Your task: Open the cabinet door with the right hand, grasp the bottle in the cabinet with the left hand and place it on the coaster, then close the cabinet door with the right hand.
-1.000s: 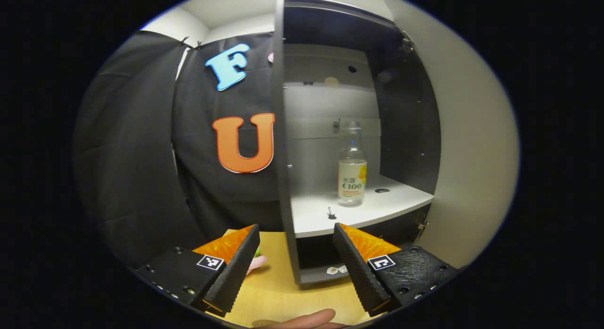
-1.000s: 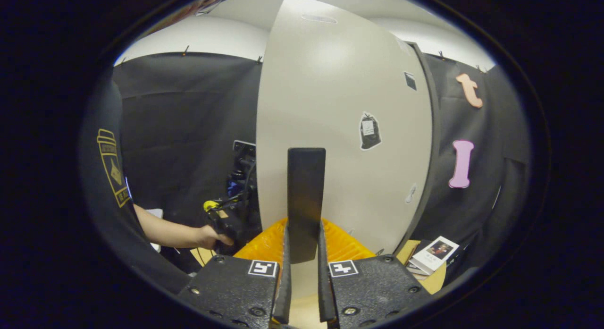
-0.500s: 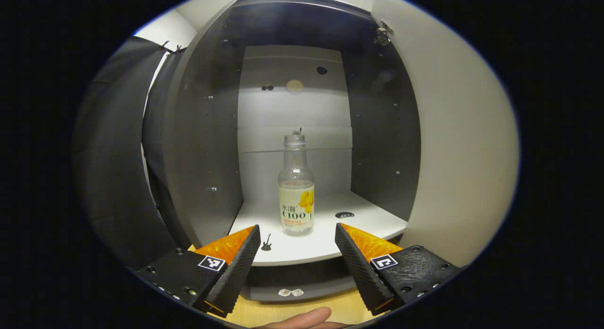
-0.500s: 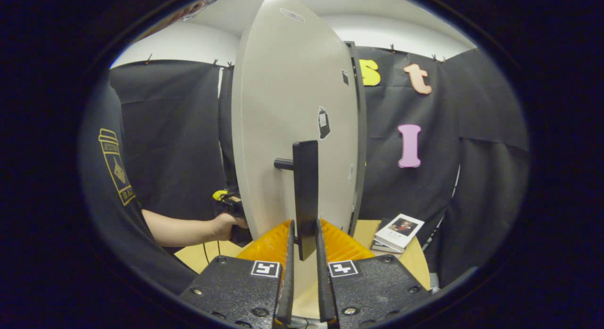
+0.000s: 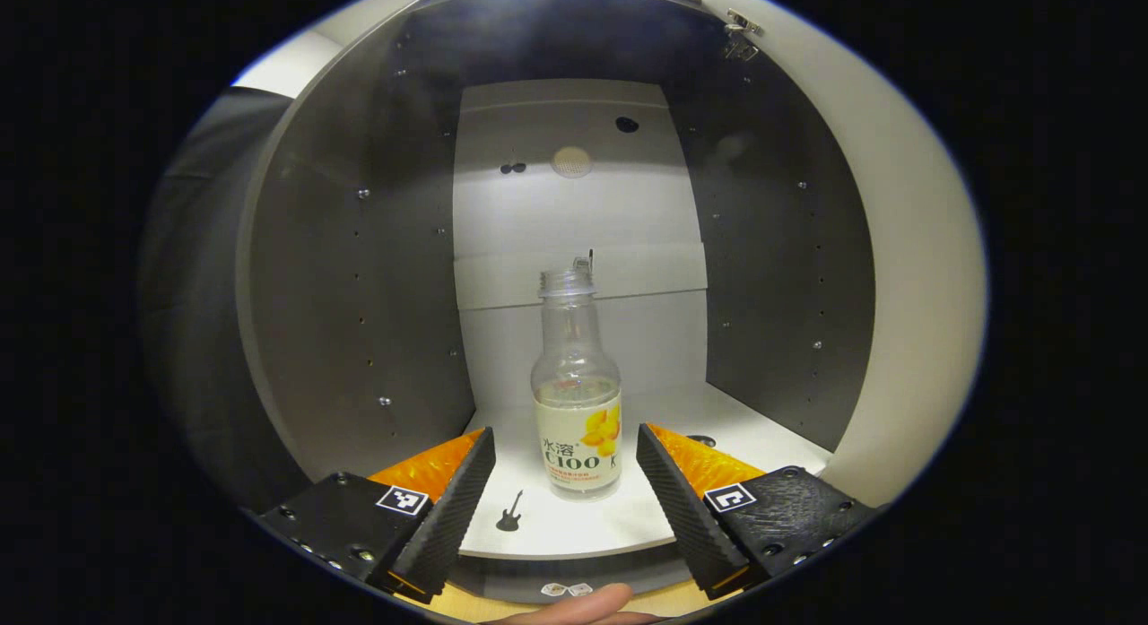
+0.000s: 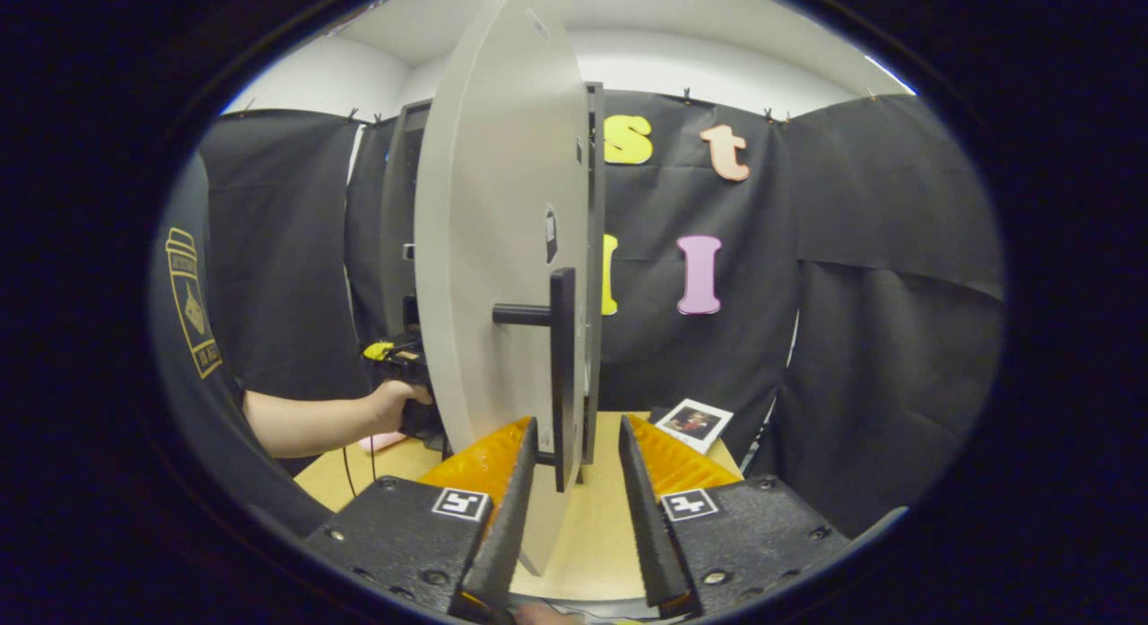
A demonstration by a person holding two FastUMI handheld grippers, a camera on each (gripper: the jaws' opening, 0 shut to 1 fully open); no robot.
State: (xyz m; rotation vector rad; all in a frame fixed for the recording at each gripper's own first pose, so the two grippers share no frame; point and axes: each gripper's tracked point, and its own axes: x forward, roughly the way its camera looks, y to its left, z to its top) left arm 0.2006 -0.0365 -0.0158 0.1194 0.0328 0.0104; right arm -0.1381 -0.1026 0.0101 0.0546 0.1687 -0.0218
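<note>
Black cloth hangs all round the booth, and on the wooden desk (image 6: 610, 535) stands the cabinet (image 5: 359, 275), its dark side walls and pale back panel open to the left gripper view. On its white shelf (image 5: 574, 526) the bottle (image 5: 577, 401) stands upright, long axis vertical, neck and open mouth pointing straight up, label facing out (a small guitar sticker (image 5: 509, 511) lies on the shelf just left of it). The left gripper (image 5: 565, 508) hovers at the shelf's front edge with its fingers spread wide, the bottle between them but untouched. In the right gripper view the cabinet door (image 6: 489, 275) is swung out edge-on, and the right gripper (image 6: 569, 517) has its fingers parted either side of the door handle (image 6: 561, 365), not pressing on it. A booklet (image 6: 692, 423) lies on the desk beyond.
</note>
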